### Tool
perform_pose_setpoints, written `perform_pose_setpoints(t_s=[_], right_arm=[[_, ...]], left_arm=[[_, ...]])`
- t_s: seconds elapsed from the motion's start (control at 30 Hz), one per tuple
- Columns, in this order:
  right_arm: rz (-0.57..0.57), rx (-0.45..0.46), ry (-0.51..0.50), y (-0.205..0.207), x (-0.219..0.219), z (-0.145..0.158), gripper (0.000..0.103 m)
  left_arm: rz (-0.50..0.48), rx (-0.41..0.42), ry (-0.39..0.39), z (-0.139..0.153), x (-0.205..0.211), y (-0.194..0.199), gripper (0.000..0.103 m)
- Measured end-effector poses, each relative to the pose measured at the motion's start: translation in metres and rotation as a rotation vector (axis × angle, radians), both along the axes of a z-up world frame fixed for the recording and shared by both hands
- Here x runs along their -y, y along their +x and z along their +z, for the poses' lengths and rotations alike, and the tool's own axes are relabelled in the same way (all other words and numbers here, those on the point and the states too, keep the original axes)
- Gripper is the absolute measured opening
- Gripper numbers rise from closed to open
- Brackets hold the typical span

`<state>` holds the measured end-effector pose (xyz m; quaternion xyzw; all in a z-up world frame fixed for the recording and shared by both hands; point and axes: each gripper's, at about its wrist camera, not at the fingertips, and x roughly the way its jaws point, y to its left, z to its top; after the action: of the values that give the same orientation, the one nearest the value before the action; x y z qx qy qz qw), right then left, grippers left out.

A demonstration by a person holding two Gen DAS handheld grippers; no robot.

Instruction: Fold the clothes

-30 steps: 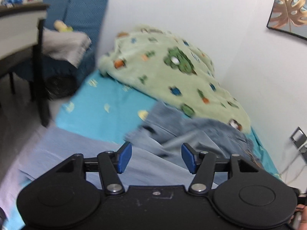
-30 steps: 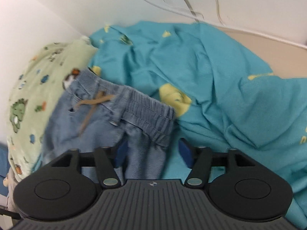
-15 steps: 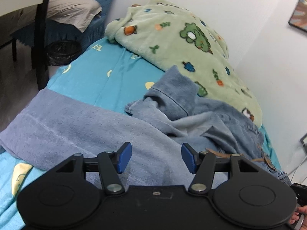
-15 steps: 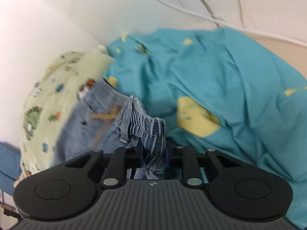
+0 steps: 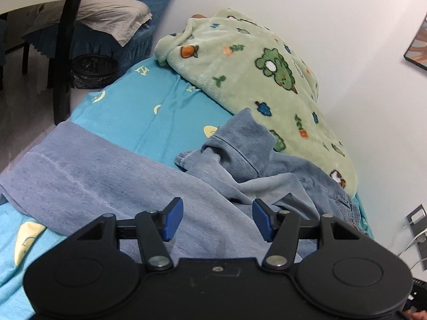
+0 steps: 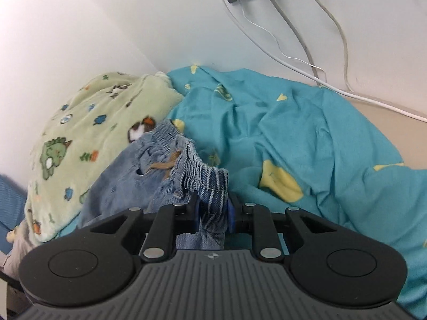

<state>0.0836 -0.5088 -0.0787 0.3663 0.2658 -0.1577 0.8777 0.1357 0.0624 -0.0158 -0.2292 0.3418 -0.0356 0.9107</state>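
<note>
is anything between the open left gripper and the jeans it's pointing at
Nothing visible. The left hand-held gripper hangs open right over the jeans, only air between its blue pads and the denim. The right hand-held gripper is already shut on the waistband.

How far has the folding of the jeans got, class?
Done: nothing is folded; the jeans lie rumpled on the bed sheet. In hand: the right gripper is shut on the waistband; the left gripper is open above a leg. Left: spreading flat and every fold.
</note>
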Motion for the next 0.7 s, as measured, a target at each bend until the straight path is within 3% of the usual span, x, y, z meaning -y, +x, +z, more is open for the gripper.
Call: perform_pose_setpoints(t_s=[0.07,0.17,0.23,0.27,0.3,0.33,0.4,0.6,0.7], right_arm=[[0.012,0.016,0.000,-0.001,-0.002,0.001,0.025],[0.019,-0.026,0.017,0.012,0.001,-0.009,0.038],[0.021,-0.072,0.005,0.022,0.002,-0.017,0.053],[0.027,-0.082,-0.007,0.026,0.000,-0.019,0.053],[0.028,-0.086,-0.024,0.029,-0.002,-0.020,0.053],[0.027,-0.089,-0.042,0.031,-0.003,-0.022,0.045],[0.018,-0.081,-0.083,0.033,-0.007,-0.020,0.021],[0.052,0.217,-0.165,0.007,-0.030,0.031,0.017],[-0.013,0.292,-0.151,-0.004,-0.023,0.040,0.016]], left_arm=[[-0.010,0.003,0.008,0.000,0.003,-0.001,0.054],[-0.013,0.001,0.011,-0.002,0.004,-0.001,0.054],[-0.007,-0.001,0.005,-0.003,0.003,-0.001,0.054],[-0.004,0.000,0.000,-0.003,0.002,-0.001,0.054],[-0.001,0.000,-0.004,-0.003,0.001,-0.001,0.054],[0.003,0.001,-0.006,-0.003,0.000,-0.001,0.054],[0.010,0.002,-0.013,-0.003,-0.002,-0.002,0.054],[0.019,0.019,-0.037,0.000,-0.008,-0.007,0.054],[0.027,0.014,-0.046,0.000,-0.010,-0.006,0.054]])
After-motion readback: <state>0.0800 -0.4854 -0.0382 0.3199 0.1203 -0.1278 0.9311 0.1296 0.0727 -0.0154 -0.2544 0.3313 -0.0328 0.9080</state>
